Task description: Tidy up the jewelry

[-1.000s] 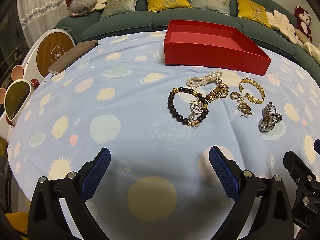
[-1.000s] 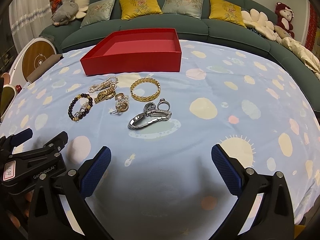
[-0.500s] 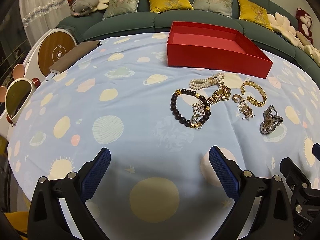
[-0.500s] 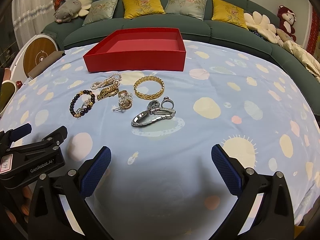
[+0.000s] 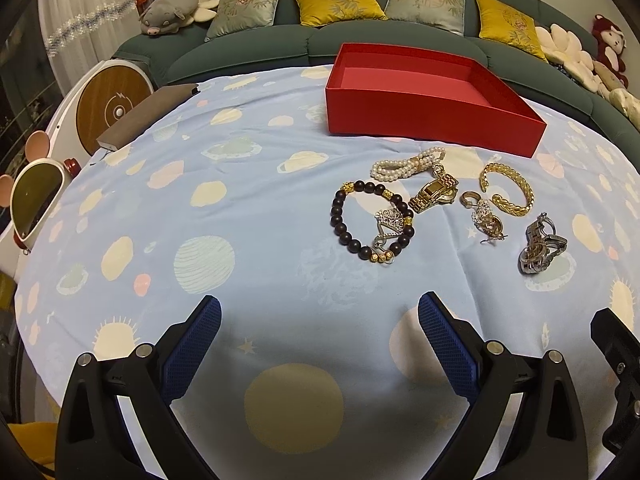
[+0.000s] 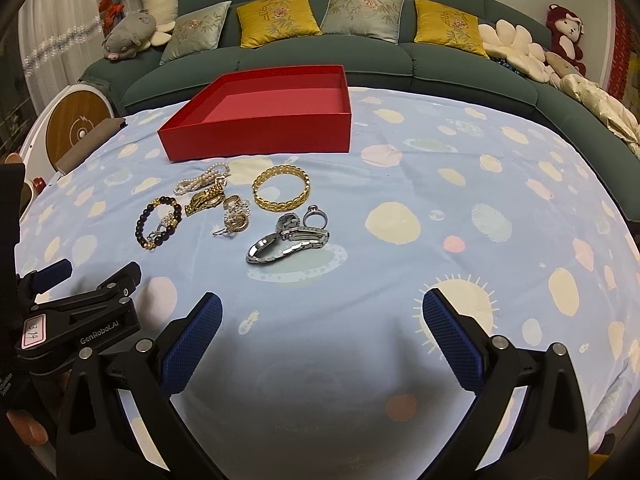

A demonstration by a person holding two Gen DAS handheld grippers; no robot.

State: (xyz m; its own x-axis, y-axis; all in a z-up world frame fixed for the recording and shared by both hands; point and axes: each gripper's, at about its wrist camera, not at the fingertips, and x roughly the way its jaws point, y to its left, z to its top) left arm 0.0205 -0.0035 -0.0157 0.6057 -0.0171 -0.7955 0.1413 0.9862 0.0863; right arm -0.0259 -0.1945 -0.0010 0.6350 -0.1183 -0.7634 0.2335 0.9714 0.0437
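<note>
A red open box stands empty at the far side of the blue cloth. In front of it lie a pearl bracelet, a dark bead bracelet, a gold watch, gold earrings, a gold bangle, a silver watch and a silver ring. My left gripper is open and empty, short of the bead bracelet. My right gripper is open and empty, short of the silver watch.
A green sofa with yellow and grey cushions and plush toys curves behind the table. A brown notebook lies at the cloth's far left edge. A round white and wood device stands beyond it. The left gripper body shows at the right wrist view's lower left.
Both grippers have drawn back and risen a little, so the jewelry and box sit slightly farther off. Both stay open. Nothing on the cloth moved.
</note>
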